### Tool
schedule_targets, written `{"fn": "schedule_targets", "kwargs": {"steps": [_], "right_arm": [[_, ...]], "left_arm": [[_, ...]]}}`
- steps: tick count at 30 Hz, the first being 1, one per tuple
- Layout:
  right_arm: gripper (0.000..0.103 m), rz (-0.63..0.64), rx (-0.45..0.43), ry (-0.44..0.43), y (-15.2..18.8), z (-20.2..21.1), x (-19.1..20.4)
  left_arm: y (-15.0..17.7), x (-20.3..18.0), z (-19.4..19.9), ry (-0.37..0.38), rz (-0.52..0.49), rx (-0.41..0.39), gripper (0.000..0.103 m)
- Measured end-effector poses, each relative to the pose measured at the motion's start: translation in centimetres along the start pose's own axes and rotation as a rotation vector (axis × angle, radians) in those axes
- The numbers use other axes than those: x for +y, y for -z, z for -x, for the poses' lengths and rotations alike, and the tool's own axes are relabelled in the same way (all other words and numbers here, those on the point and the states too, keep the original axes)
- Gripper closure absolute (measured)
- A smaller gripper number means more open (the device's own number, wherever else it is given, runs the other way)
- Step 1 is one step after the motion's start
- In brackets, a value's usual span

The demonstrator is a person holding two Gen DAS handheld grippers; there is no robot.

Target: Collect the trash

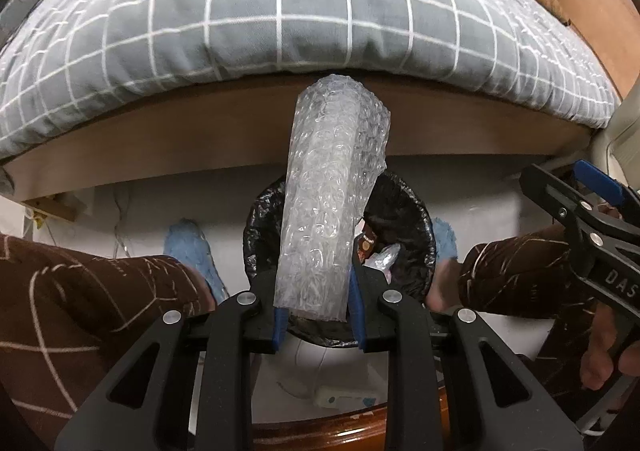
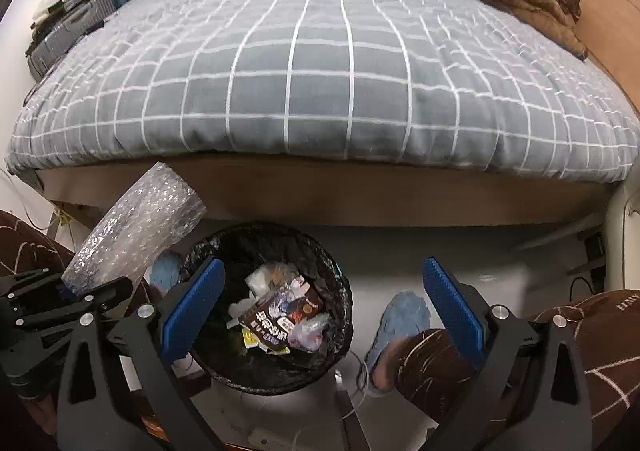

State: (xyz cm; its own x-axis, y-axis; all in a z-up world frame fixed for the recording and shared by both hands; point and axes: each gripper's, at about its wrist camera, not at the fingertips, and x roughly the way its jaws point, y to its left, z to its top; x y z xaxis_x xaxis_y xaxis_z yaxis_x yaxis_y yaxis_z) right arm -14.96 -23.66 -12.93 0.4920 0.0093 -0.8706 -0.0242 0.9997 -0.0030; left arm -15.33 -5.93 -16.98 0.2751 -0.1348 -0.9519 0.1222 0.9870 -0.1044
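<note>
Left wrist view: the left gripper points steeply down and clamps the lower end of a clear, rolled sheet of bubble wrap between its blue-padded fingers. The roll stands up and away from the jaws, over the round trash bin lined with a black plastic bag on the pale floor. The bin sits between the person's legs in brown patterned trousers, feet in blue fuzzy slippers. In the right wrist view, the right gripper also tilts downward above the bin, its jaws spread wide with nothing between them; wrappers and crumpled plastic lie inside. Beyond stands a bed with a grey quilt checked in white.
</note>
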Motion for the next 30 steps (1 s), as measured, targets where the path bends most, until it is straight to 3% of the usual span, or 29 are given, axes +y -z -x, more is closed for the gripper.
{"fn": "schedule_targets", "kwargs": {"steps": [7,12,23,30], "right_arm": [[0.008,-0.011,0.061,-0.006,0.2,-1.7,-0.1],[0.008,0.005,0.078,-0.008,0.3,-2.3,0.3],[0.008,0.016,0.05,-0.017,0.1,-1.8,0.6],[0.008,-0.004,-0.007,-0.035,-0.7,0.5,0.4]], "left_arm": [[-0.4,-0.1,-2.4,-0.018,-0.008,0.039,0.074],[-0.6,-0.1,-2.4,-0.022,-0.007,0.02,0.053],[-1.0,0.4,-0.8,-0.03,0.013,-0.06,0.022],[-1.9,0.5,2.7,-0.032,0.027,-0.158,0.006]]}}
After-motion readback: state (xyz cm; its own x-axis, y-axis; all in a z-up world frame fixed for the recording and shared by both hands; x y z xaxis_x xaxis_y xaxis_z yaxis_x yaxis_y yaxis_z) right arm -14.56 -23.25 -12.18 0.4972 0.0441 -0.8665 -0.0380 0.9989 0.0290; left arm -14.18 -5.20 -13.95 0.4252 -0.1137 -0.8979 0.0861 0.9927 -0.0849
